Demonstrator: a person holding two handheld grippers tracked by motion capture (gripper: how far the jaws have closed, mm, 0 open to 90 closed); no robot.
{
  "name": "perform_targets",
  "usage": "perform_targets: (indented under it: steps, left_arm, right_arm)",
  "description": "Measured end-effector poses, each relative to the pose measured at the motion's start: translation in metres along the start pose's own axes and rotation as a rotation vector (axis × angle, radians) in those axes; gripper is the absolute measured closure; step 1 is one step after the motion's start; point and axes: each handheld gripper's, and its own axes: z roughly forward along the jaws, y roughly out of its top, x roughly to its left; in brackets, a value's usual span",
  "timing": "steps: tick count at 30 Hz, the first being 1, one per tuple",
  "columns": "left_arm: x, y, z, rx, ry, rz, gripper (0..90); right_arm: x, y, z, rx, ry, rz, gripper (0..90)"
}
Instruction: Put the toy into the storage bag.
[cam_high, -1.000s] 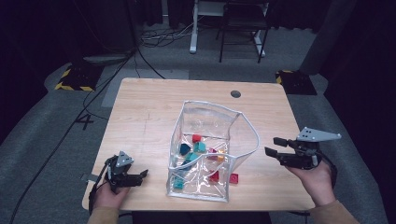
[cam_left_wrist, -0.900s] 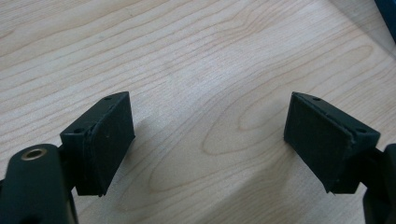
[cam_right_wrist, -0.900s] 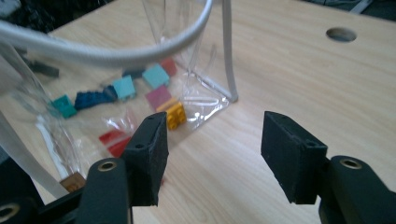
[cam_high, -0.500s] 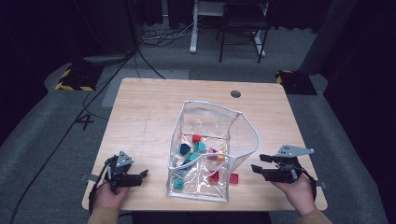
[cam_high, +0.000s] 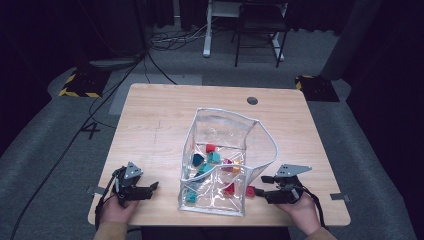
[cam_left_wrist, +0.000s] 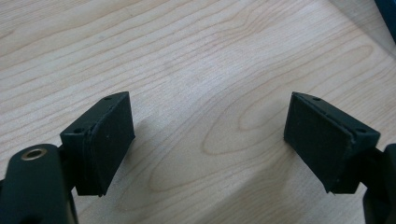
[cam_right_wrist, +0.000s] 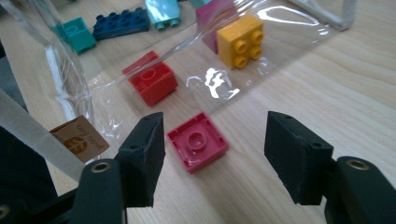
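The right gripper (cam_high: 263, 189) is held low and nearly level at the table's (cam_high: 155, 125) near edge beside the clear plastic bag (cam_high: 227, 131), its jaws just opened wide and parted around nothing, with one pink brick (cam_right_wrist: 197, 141) lying upside down on the wood just ahead of them, outside the bag and untouched. The left gripper (cam_high: 152, 186) is rested level on the pale wood-grain tabletop, well apart from the bag, its two padded black jaws spread and empty. Inside the glossy, crinkled bag with its white edging, one studded red brick (cam_right_wrist: 150, 82), one yellow four-stud brick (cam_right_wrist: 239, 40) and one dark blue long brick (cam_right_wrist: 120, 23) can be counted in the right gripper view
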Motion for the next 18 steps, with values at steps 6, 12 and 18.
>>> perform_targets:
  steps: [6, 12, 18]
  left_arm:
    - [0.000, 0.000, 0.000, 0.001, 0.000, -0.001, 16.4]
    - [0.000, 0.000, 0.000, 0.001, 0.000, -0.001, 16.4]
    - [0.000, 0.000, 0.000, 0.000, 0.003, 0.003, 16.4]
  right_arm:
    - [0.003, -0.003, 0.017, 0.022, 0.014, -0.011, 38.6]
    - [0.004, -0.006, 0.030, 0.036, 0.012, -0.019, 41.0]
    - [0.008, -0.008, 0.029, 0.045, -0.044, -0.069, 58.6]
